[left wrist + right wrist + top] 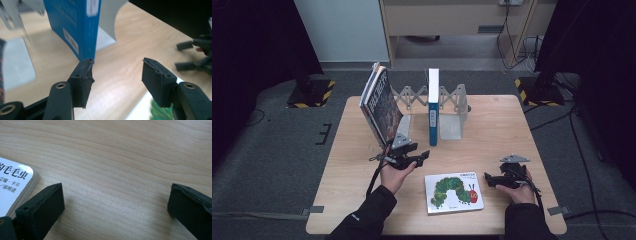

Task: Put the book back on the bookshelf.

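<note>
on the wooden table (492,125) a grey metal book rack (451,116) with scissor-like folding links stands near the far edge. a blue book (433,107) stands upright in it, spine toward the person, just beside the rack's right-hand end plate. to the left, a dark-covered book (383,104) leans tilted, its top tipped away to the left, with another thin book (368,89) against its far side.

near the front edge, between the two hands, a white picture book (454,192) with a green caterpillar on its cover lies flat on the table.

the left gripper (421,158) is held in the person's left hand (394,176) at the foot of the leaning book, pointing right toward the blue book. its jaws stand apart with nothing between them. in the left gripper view (117,72) the blue book's lower corner (85,37) shows just past the tip of one jaw; whether they touch i cannot tell. a corner of the picture book (150,110) lies below the other jaw, and the other gripper shows blurred at the right edge.

the right gripper (489,179) is held low in the right hand (521,192), just to the right of the picture book and pointing toward it. its jaws are wide apart over bare wood in the right gripper view (116,202), with the book's rounded corner (17,182) beside one jaw.
</note>
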A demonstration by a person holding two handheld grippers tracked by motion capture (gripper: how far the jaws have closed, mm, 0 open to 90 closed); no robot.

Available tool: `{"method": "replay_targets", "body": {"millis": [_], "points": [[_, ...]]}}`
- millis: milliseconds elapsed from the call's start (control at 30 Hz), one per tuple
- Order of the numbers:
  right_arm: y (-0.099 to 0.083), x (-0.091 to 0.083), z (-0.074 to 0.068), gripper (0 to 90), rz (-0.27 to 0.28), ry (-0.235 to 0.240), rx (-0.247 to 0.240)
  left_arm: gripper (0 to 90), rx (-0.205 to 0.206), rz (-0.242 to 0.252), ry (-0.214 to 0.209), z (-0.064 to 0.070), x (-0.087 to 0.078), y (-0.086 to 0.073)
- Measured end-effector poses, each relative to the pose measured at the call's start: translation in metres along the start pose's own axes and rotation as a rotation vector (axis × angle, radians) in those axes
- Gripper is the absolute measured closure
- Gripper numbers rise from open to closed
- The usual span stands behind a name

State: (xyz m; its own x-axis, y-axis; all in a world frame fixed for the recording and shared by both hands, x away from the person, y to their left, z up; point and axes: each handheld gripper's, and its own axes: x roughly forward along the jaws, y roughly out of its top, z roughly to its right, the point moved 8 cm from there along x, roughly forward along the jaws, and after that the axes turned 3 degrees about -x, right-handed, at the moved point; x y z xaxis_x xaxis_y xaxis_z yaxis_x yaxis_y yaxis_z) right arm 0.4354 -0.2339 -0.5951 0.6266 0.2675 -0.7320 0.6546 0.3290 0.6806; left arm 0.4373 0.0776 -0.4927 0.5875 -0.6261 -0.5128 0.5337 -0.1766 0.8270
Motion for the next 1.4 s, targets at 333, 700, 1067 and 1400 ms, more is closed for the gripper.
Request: {"method": "replay_targets", "body": {"millis": [333,700,1067,1400], "points": [[0.003,-0.014,-0.01,7.2,-0.035,0.043,0.036,35.7,0.012,-0.121,-0.008,-0.001,-0.001,-0.053],[0.008,-0.029,-0.036,7.6,-0.007,0.105,0.028,29.9,0.043,-0.23,-0.025,0.004,0.016,-0.09],[0.01,-0.027,-0.061,8.4,-0.022,0.155,-0.005,24.4,0.082,-0.274,0.003,-0.009,0.009,-0.101],[0.005,-0.025,-0.072,19.8,-0.053,0.185,-0.013,19.3,0.176,-0.214,0.025,-0.013,0.008,-0.108]]}}
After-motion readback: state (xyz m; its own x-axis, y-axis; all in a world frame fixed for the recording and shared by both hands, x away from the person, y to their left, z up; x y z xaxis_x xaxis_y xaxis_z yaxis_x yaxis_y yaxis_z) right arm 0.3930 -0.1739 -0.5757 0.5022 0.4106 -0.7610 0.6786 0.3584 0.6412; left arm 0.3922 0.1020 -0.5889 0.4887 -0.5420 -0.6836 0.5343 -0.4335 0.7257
